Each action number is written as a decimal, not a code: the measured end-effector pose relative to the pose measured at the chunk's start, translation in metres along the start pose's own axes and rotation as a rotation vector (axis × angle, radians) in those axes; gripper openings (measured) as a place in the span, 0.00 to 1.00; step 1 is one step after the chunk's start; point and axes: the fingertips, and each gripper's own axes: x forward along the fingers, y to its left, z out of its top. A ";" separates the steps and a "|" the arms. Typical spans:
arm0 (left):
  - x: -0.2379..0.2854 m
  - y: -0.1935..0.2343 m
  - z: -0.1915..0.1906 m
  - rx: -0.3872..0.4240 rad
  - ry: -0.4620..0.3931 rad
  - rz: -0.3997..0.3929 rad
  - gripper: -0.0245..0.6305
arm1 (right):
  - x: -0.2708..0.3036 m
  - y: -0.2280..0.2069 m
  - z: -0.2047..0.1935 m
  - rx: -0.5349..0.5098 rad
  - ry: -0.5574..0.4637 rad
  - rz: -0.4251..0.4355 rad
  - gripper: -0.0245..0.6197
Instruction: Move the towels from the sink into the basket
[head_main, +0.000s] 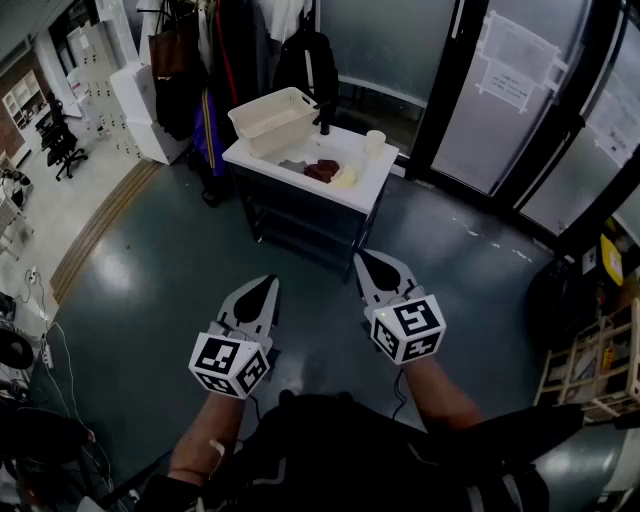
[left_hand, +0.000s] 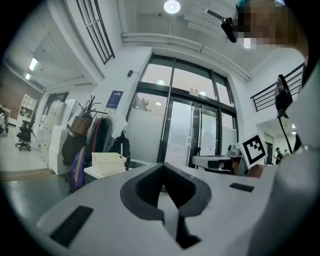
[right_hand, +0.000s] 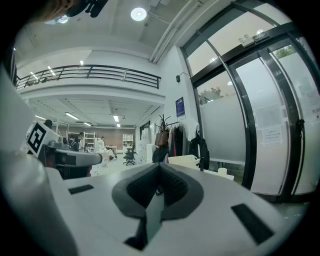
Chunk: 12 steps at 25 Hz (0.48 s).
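Head view alone shows red towels (head_main: 322, 170) near basket (head_main: 275, 118), left tongs (head_main: 266, 284), right tongs (head_main: 362, 259) clenched empty.

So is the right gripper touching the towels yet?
Apart. Head view shows the right gripper over the floor, well short of the towels.

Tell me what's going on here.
A person stands back from a white table, holding a gripper in each hand. The left gripper and the right gripper are both shut, empty and aimed toward the table. On the table, dark red towels lie near a cream basket, not in it. No towel has gone into the basket yet.
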 end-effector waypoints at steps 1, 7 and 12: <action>0.000 -0.001 0.001 0.011 -0.006 0.004 0.04 | -0.001 -0.001 0.000 0.002 -0.001 -0.002 0.05; 0.002 0.003 -0.003 -0.002 0.003 0.015 0.05 | 0.001 -0.004 -0.006 0.003 0.009 -0.015 0.05; 0.004 0.001 0.004 0.012 -0.003 -0.008 0.05 | 0.003 -0.010 -0.003 0.070 -0.019 -0.043 0.05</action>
